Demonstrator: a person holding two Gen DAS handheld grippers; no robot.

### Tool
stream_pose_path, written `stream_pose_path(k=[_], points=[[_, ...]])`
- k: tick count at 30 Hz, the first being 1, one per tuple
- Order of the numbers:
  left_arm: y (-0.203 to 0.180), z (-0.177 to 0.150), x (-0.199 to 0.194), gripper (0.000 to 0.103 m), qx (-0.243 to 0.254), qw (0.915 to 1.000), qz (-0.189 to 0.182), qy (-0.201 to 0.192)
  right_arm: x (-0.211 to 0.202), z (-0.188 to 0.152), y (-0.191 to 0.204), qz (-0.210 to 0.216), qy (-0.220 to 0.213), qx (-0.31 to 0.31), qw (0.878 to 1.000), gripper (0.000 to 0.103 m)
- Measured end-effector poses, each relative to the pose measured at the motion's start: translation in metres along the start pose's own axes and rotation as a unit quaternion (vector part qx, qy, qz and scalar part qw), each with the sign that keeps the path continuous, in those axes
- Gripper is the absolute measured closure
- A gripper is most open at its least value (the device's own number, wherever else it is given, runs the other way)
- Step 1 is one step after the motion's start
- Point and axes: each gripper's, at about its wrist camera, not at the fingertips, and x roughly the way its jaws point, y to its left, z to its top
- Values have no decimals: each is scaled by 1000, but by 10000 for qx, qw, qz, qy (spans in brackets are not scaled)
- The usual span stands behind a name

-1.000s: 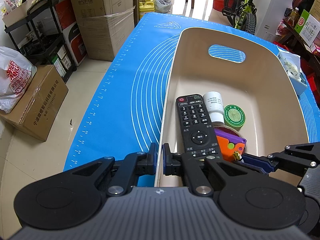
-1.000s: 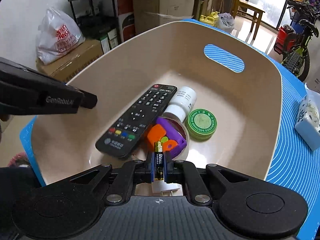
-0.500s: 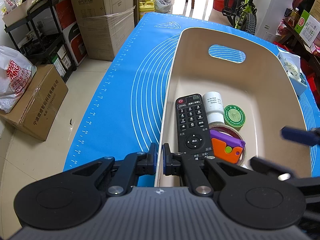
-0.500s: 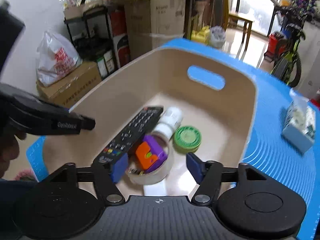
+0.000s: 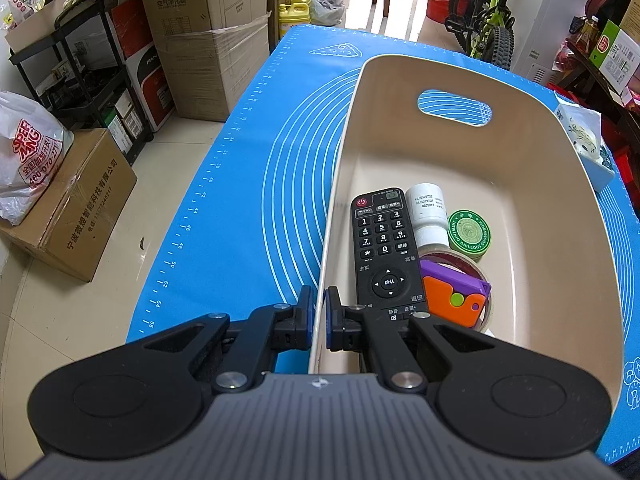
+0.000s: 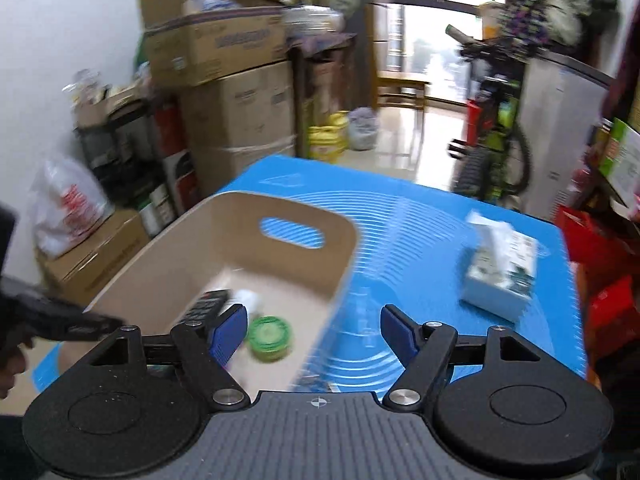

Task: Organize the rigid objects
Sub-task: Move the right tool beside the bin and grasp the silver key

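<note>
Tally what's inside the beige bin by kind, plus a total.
Remote control: 1
White bottle: 1
Green ointment tin: 1
Tape roll: 1
Purple-and-orange toy: 1
Total visible: 5; the bin floor behind the left claw is hidden.

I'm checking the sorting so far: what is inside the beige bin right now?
Inside the beige bin: a black remote, a white bottle, a green tin, and a purple-orange toy on a tape roll. The left claw hides the near corner.

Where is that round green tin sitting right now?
In the left wrist view, the green tin lies on the floor of the beige bin, right of the white bottle and just beyond the tape roll.
</note>
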Motion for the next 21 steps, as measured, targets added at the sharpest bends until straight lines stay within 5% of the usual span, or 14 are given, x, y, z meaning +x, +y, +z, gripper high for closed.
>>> stream_pose_path(k=[11, 21], points=[[0, 0, 0, 96, -4, 10000, -3, 2, 39, -44, -48, -363, 423, 149, 9983, 25], [1, 0, 0, 96, 14, 10000, 26, 2, 81, -77, -41, 206, 851, -638, 9941, 26]])
